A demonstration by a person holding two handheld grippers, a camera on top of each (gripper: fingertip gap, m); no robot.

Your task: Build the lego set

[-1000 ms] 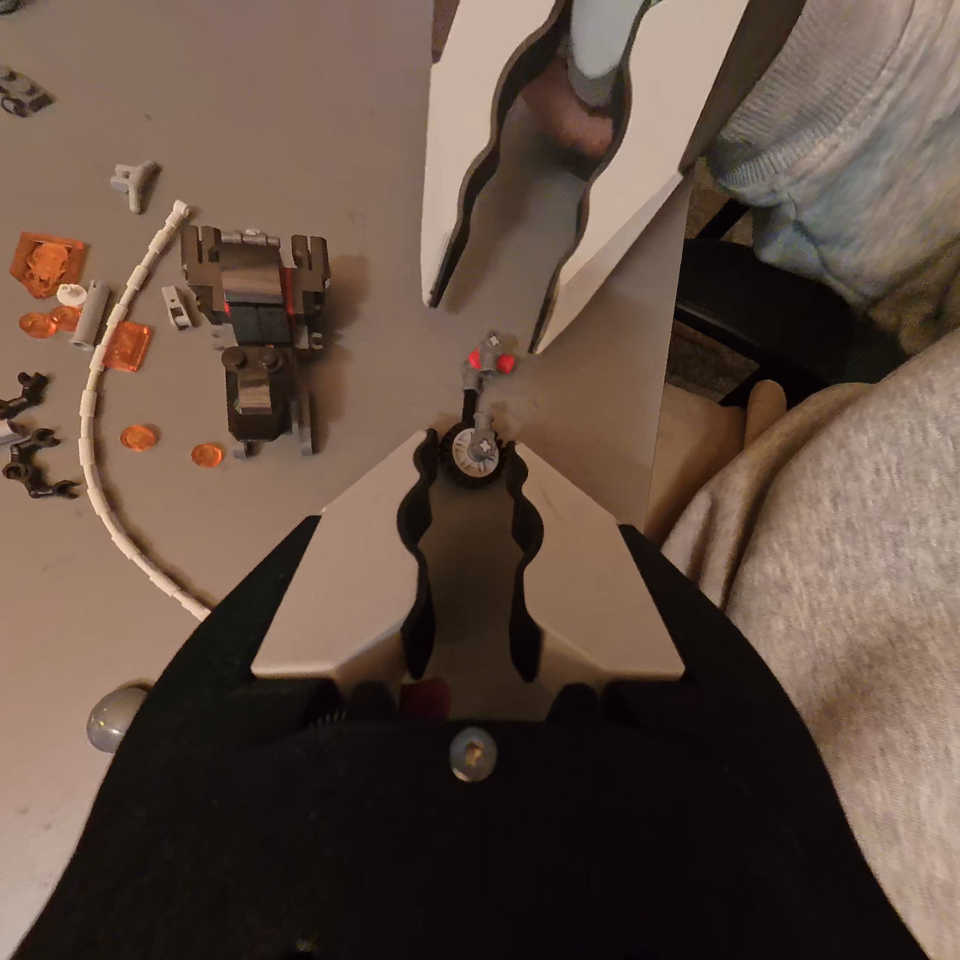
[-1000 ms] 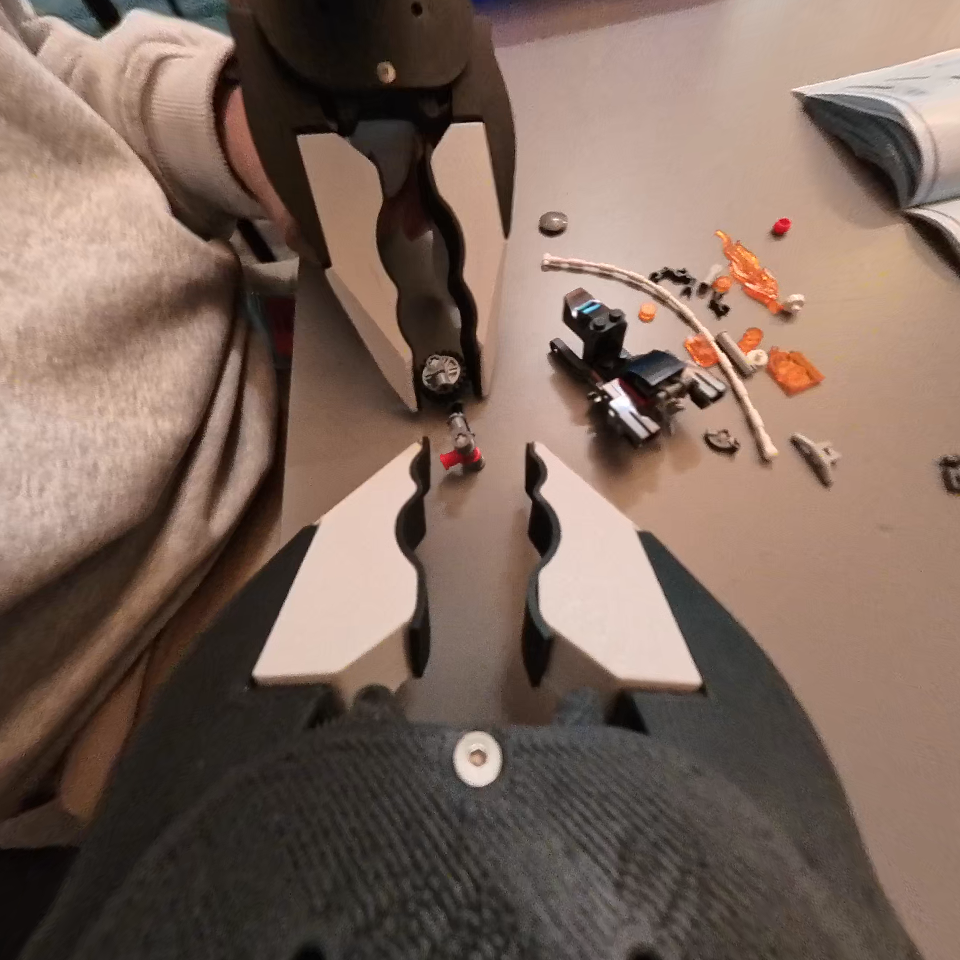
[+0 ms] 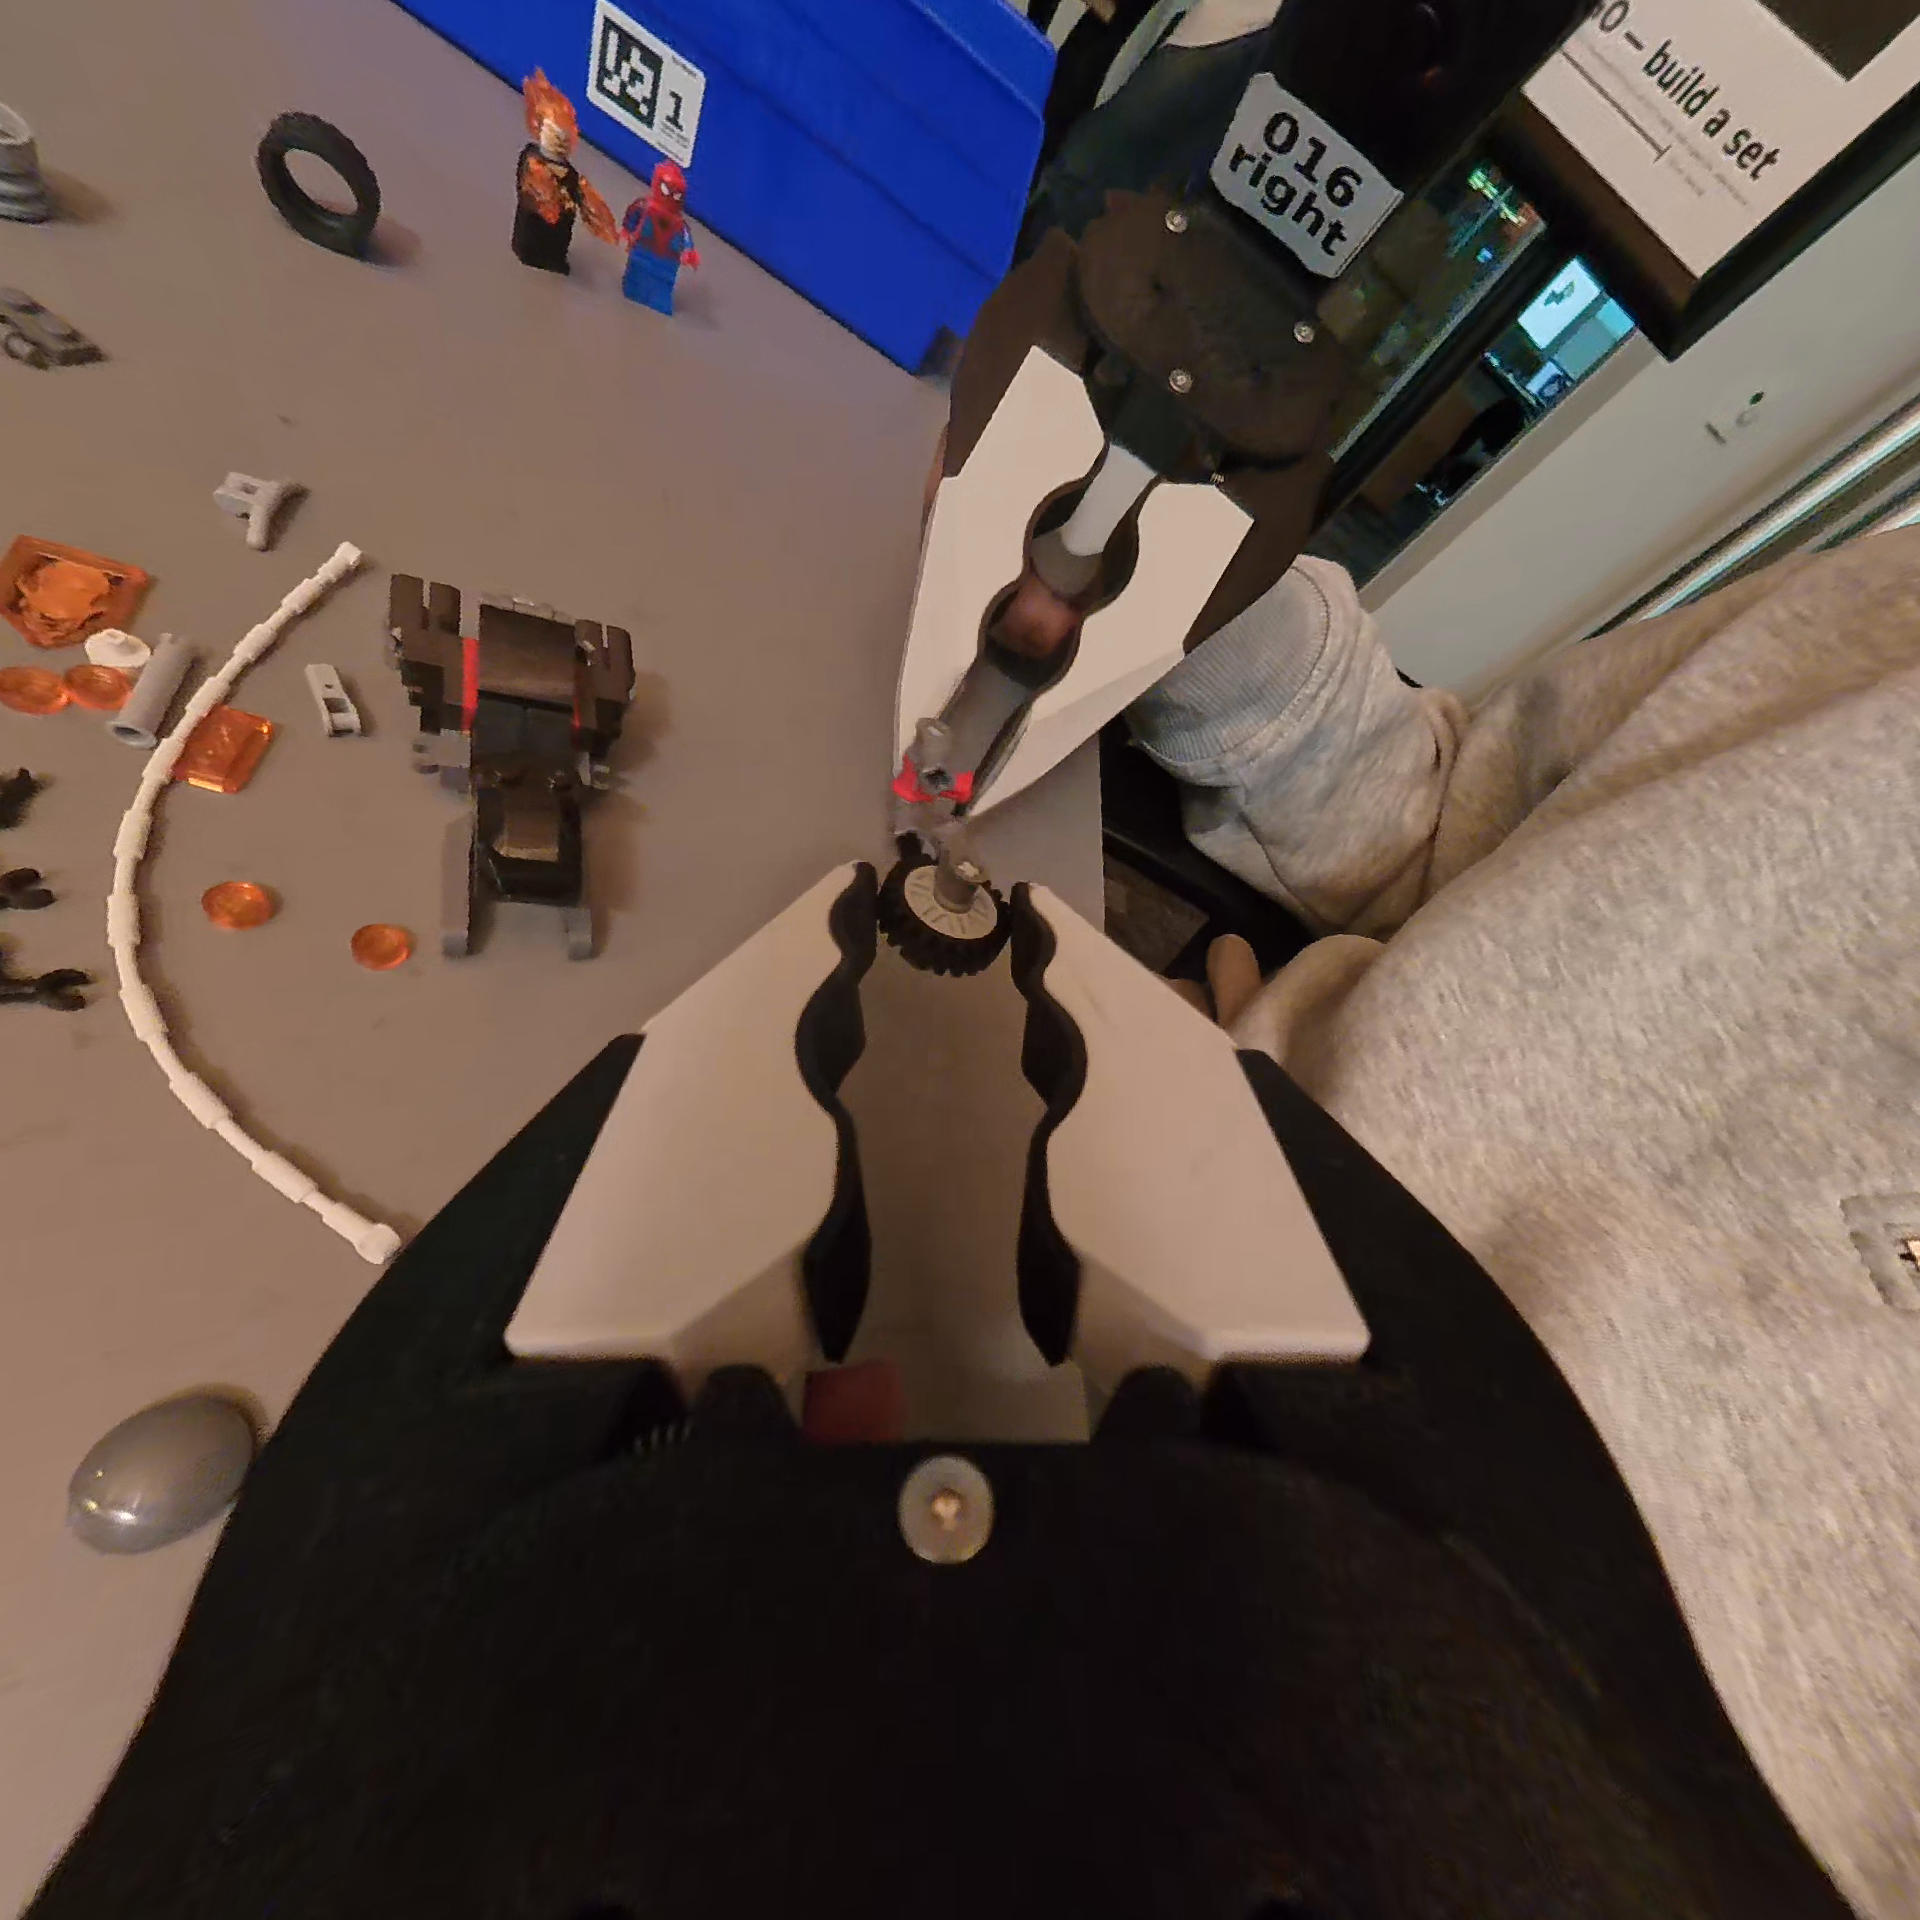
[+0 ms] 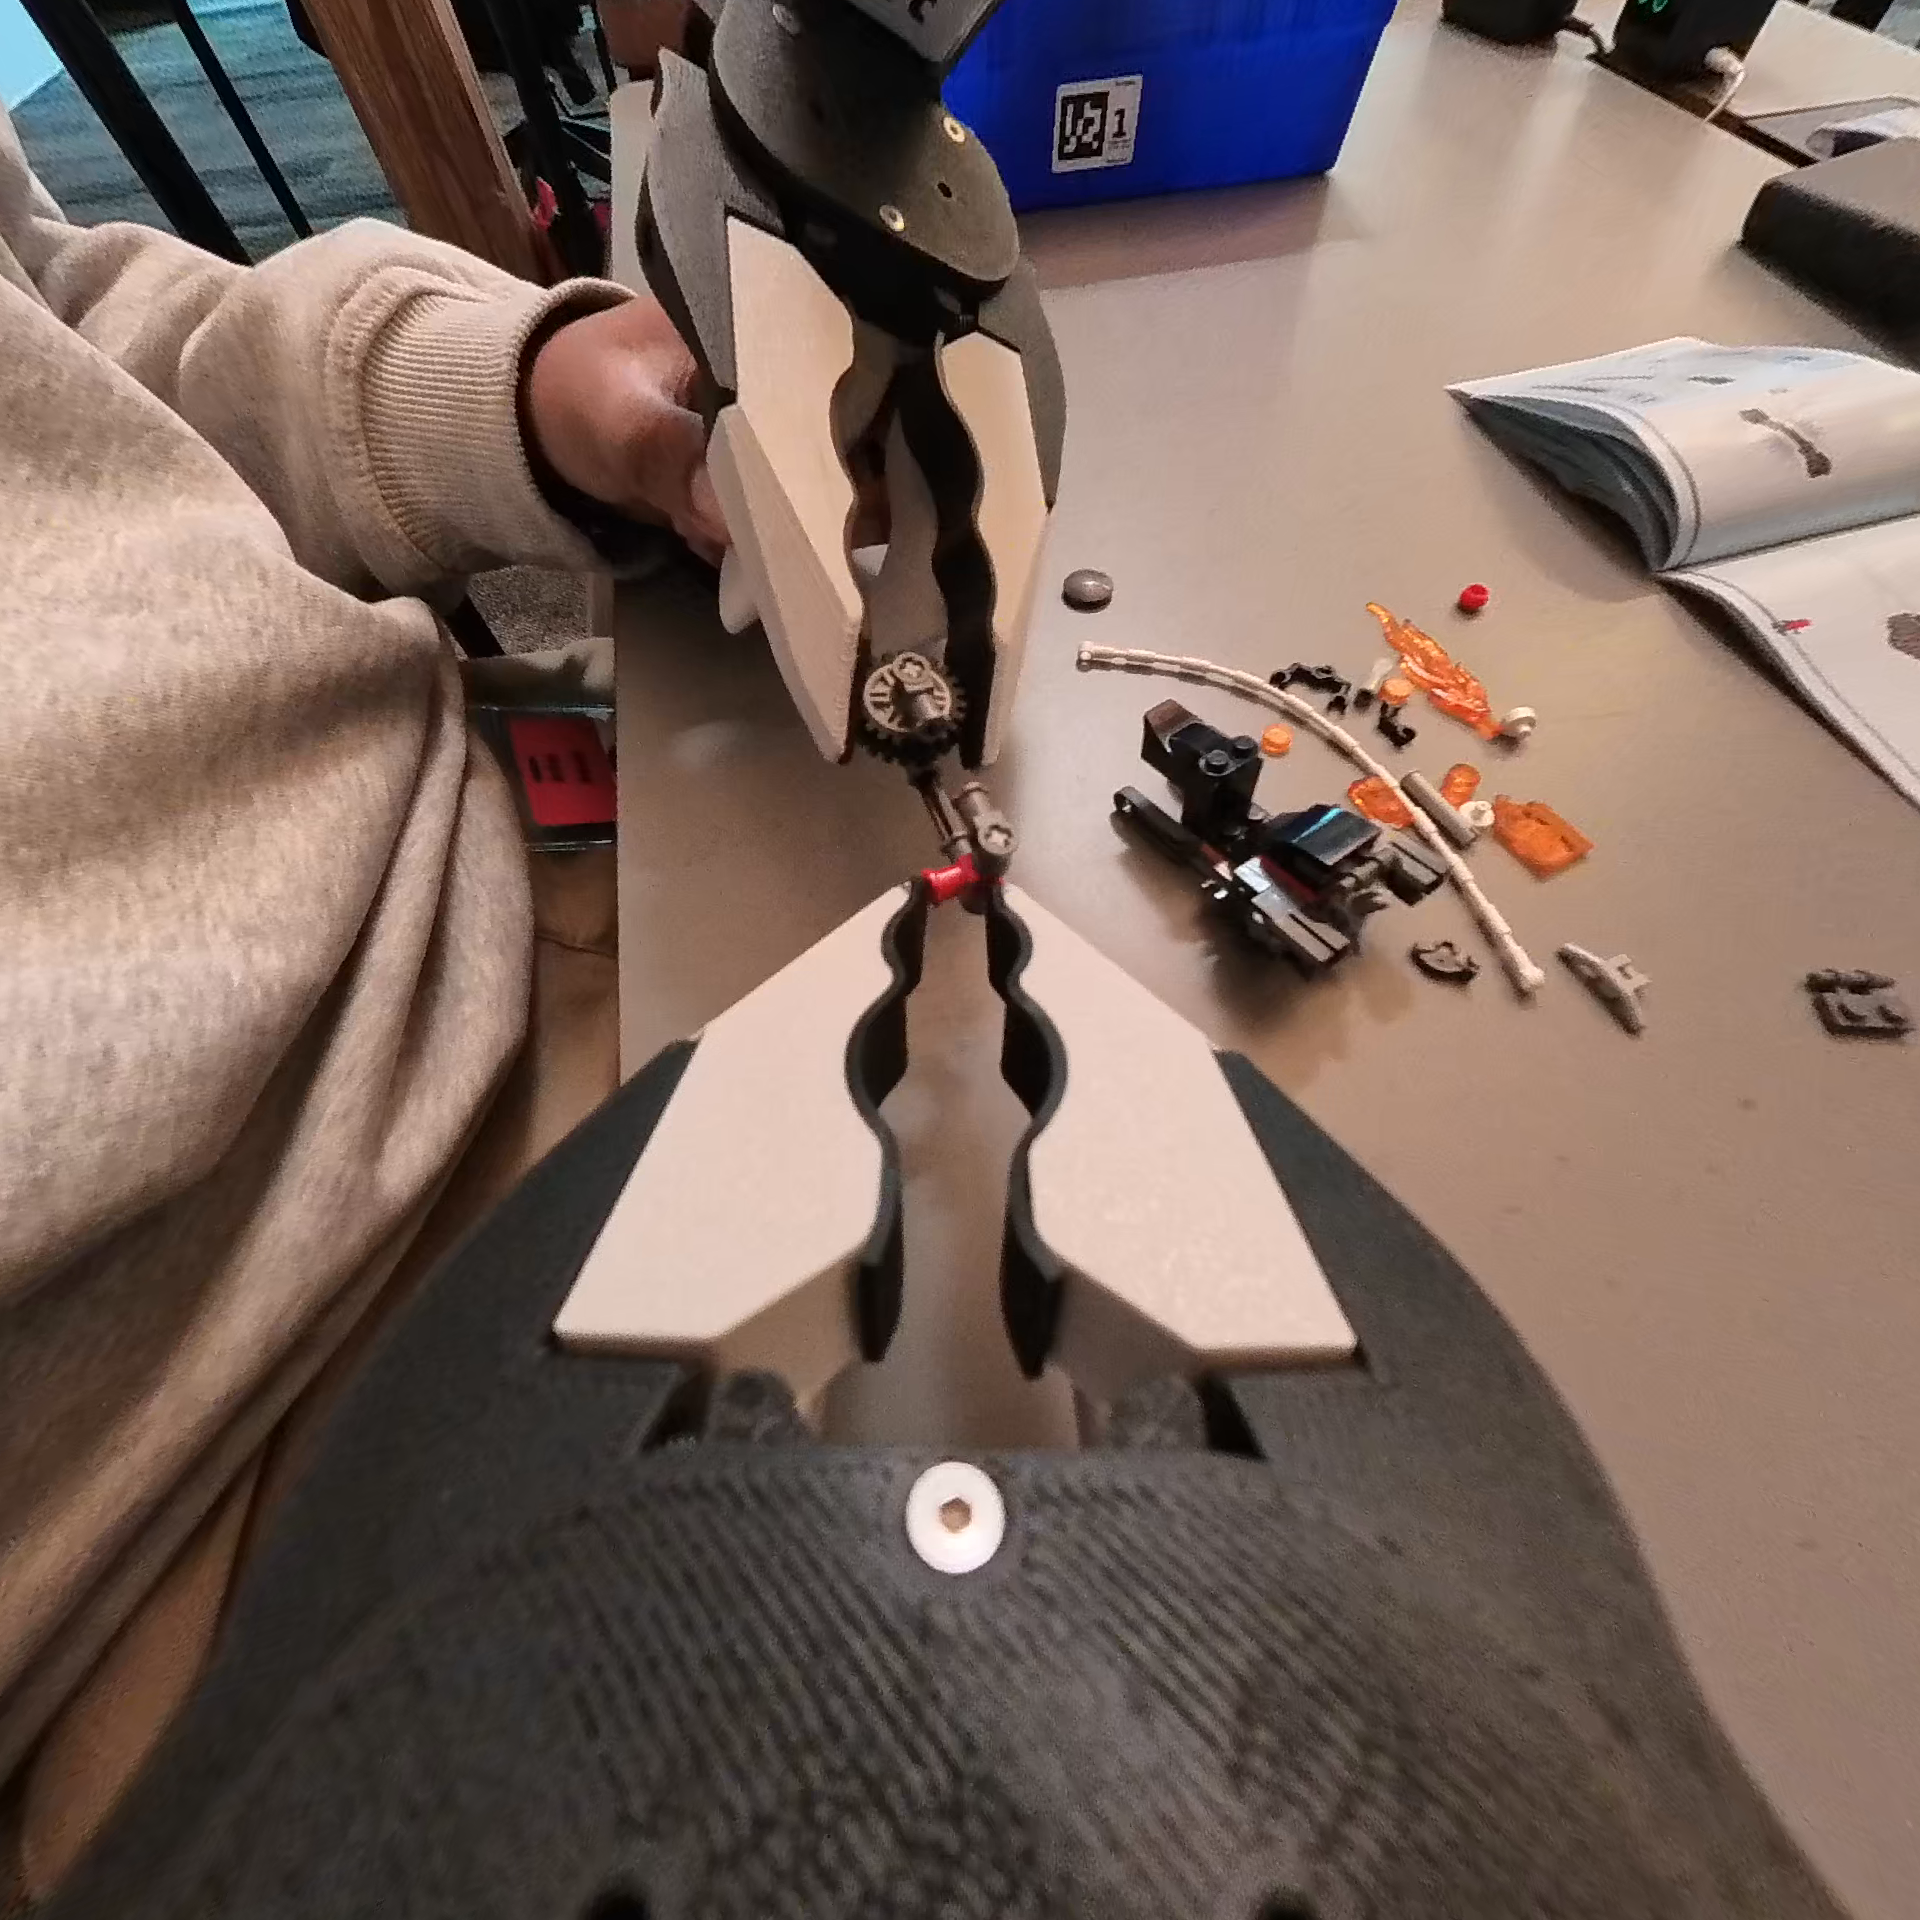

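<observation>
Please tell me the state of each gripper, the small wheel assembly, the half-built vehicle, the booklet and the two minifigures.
left gripper: shut on the wheel.
right gripper: shut on the red pin.
wheel assembly: lifted, held at both ends.
half-built vehicle: lying on the table, untouched.
booklet: open.
minifigures: standing upright.

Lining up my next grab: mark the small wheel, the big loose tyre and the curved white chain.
small wheel (image 3: 940, 920), left wrist view, grey hub
loose tyre (image 3: 318, 183), left wrist view, rubber ring
white chain (image 3: 135, 904), left wrist view, middle of curve
</observation>
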